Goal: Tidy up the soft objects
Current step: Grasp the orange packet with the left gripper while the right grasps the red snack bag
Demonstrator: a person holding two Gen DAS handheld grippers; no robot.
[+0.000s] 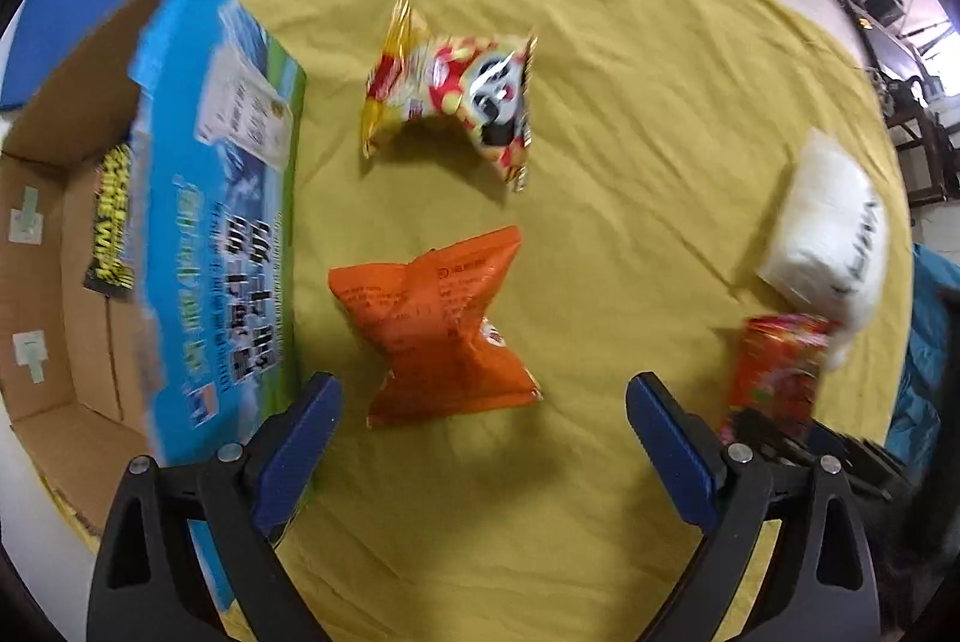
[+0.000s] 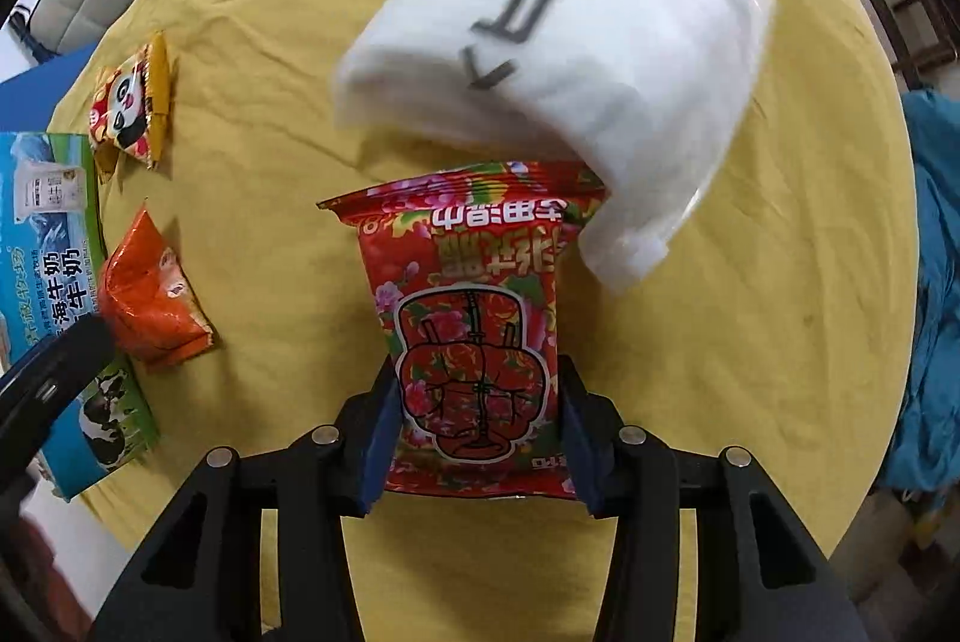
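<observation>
My left gripper (image 1: 483, 402) is open and empty above the yellow cloth, just short of an orange snack bag (image 1: 438, 324). A red-and-yellow panda snack bag (image 1: 456, 96) lies farther off. My right gripper (image 2: 477, 402) is shut on a red flowered snack bag (image 2: 474, 318); that bag also shows at the right in the left wrist view (image 1: 774, 372). A white soft pack with black lettering (image 2: 558, 42) lies against the red bag's far end. It also shows in the left wrist view (image 1: 834, 228).
An open cardboard box with a blue printed side (image 1: 222, 234) stands at the table's left edge, with a black-and-yellow packet (image 1: 111, 216) inside. The box also shows in the right wrist view (image 2: 54, 246). The yellow cloth (image 1: 630, 102) covers the round table. Chairs and weights stand beyond.
</observation>
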